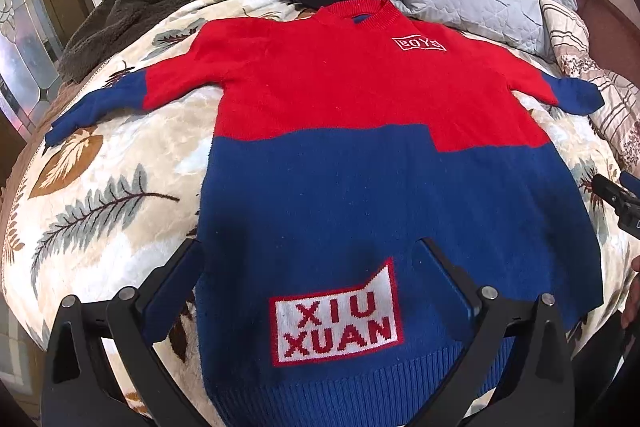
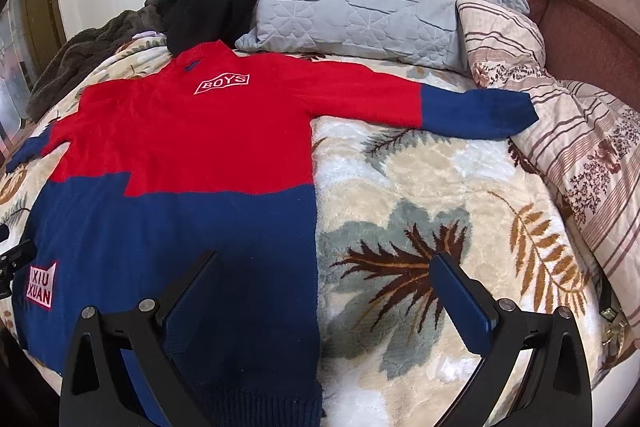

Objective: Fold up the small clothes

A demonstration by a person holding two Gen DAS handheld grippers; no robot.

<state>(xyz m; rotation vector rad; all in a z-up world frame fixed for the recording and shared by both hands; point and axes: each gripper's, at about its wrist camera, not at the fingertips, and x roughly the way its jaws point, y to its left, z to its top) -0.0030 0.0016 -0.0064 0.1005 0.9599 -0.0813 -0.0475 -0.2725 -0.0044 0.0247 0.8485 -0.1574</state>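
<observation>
Knit red-blue sweater flat, face up on bed blanket, sleeves spread. We judge it soft, light, floppy. Left hand-held gripper, right hand-held gripper both apart, empty, over hem. We'd pinch sleeve cuff or hem corners.

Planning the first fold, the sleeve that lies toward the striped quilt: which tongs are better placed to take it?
Probably the right tongs: open, astride that edge of the red-and-blue knit sweater, the blue-cuffed sleeve ahead. The left tongs sit over the opposite hem corner.
</observation>
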